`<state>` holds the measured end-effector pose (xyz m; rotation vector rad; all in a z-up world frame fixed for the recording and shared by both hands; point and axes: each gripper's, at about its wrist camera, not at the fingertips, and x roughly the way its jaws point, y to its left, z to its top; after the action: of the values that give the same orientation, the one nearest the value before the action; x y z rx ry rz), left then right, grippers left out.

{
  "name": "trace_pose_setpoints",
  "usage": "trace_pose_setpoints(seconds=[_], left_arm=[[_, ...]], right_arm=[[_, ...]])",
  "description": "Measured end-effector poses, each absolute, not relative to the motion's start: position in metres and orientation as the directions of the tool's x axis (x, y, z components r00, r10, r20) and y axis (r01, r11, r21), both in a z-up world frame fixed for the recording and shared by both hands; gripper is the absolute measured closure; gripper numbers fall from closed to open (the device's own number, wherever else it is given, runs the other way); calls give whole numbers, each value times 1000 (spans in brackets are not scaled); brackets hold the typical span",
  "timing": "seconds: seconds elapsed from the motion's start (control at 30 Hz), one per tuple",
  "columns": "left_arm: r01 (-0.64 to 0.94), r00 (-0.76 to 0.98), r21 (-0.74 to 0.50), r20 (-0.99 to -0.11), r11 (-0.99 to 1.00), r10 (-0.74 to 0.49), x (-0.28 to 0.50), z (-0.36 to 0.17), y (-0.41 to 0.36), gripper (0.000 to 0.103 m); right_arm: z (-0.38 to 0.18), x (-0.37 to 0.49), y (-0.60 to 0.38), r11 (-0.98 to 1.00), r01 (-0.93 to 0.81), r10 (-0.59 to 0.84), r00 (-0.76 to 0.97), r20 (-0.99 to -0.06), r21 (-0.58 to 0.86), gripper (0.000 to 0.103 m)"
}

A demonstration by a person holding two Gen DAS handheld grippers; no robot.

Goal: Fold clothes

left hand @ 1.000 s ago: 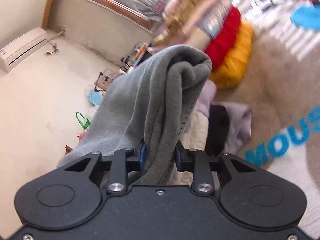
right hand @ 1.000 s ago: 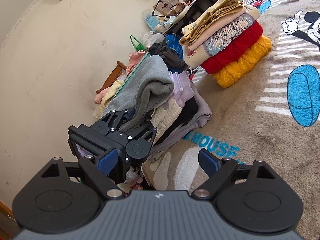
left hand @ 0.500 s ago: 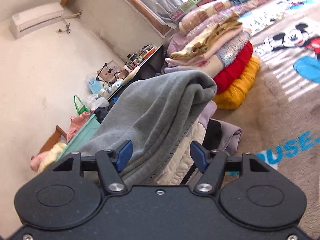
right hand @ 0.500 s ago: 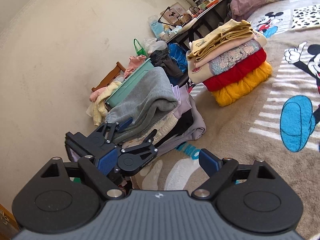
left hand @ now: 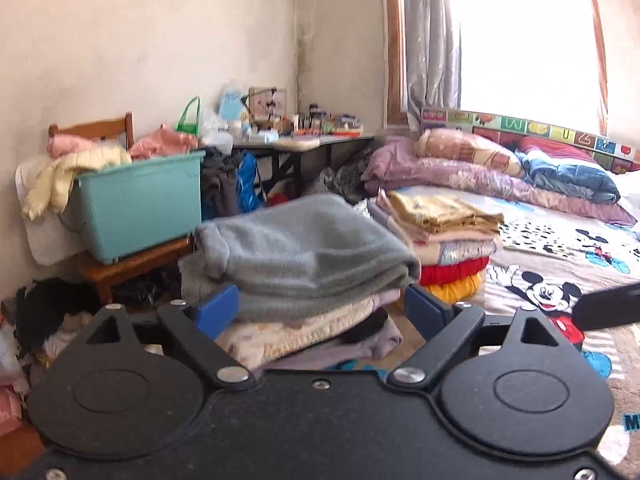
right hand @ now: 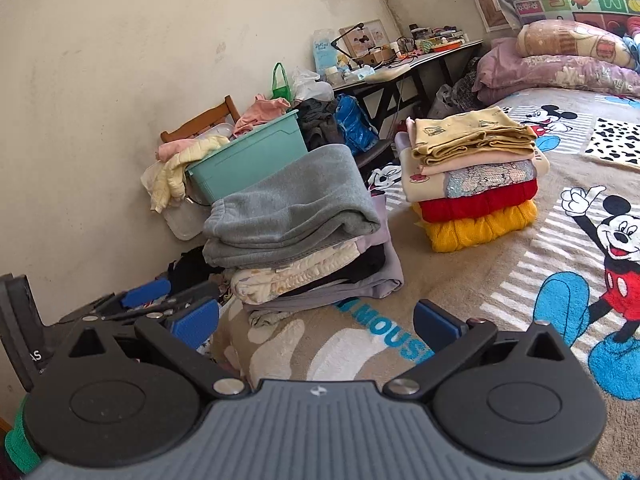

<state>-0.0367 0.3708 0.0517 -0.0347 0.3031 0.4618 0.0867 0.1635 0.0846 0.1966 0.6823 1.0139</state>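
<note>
**Grey garment let go atop the near pile**

Left wrist view: The left gripper point(left hand: 322, 306) stands wide and holds nothing, its blue pads either side of the folded grey garment point(left hand: 304, 248), which lies as the top layer of the near stack point(left hand: 304, 332) on the cartoon-print blanket point(left hand: 560, 276). A second ago these same fingers were pinched shut on that grey cloth; half a second ago they had parted. A dark edge of the other tool shows at right.

Right wrist view: The right gripper point(right hand: 316, 322) is spread wide, empty, as it was throughout, and sits low over the blanket, short of the pile. The left gripper point(right hand: 172, 302), a second ago up against the grey garment, is now well back at lower left. The yellow-topped stack point(right hand: 476, 184) stands apart. Judged from this, the grey piece is folded and stacked; loose clothes point(right hand: 176, 168) draped over the teal bin point(right hand: 248, 160) suggest more may remain.
</note>
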Motion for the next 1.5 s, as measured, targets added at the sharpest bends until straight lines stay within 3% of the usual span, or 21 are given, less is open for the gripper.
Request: trace_pose_setpoints(seconds=[0.1,0.23,0.27,0.33,0.47,0.5,0.6,0.77,0.83,0.97,1.07,1.2,1.3,1.43,1.5], left_arm=[[-392,871,166,-250,905,423,-3,56,378,12],[-263,846,336,-371,905,383,36,34,394,13],[-226,836,374,-400,900,376,45,29,398,16],[-146,810,444,-459,884,365,65,18,406,34],[27,742,557,-567,830,356,104,-4,421,38],[57,745,634,-541,771,390,93,-13,413,54],[140,760,821,-447,553,471,59,-41,388,53],[-60,828,781,-309,622,468,20,-24,405,53],[-114,848,760,-261,639,462,16,-18,411,44],[-165,777,636,-387,754,497,45,-26,461,37],[-246,810,557,-331,793,484,38,-6,469,38],[-305,817,542,-273,783,508,14,4,447,34],[-363,800,419,-318,832,509,-9,7,429,26],[-451,798,114,-392,885,458,-40,18,410,14],[-480,803,-42,-423,876,420,-55,26,404,14]], right_arm=[[92,75,163,514,-718,845,330,-421,470,0],[88,65,156,502,-721,849,303,-434,478,0],[86,64,153,503,-721,846,300,-441,476,0],[81,63,148,509,-722,839,296,-456,469,0],[66,73,142,531,-696,825,298,-479,483,0],[61,79,142,539,-688,821,300,-485,487,0],[49,101,154,554,-662,813,300,-498,506,0],[33,151,196,526,-597,843,268,-466,606,0],[29,167,216,523,-565,846,253,-469,638,0],[27,182,249,545,-533,834,267,-482,648,0],[23,175,249,532,-525,842,249,-478,664,0],[21,153,232,537,-534,837,244,-489,653,0],[26,136,215,551,-533,829,259,-496,642,0],[43,108,204,577,-576,806,290,-515,579,0],[54,97,202,587,-603,794,298,-530,540,0]])
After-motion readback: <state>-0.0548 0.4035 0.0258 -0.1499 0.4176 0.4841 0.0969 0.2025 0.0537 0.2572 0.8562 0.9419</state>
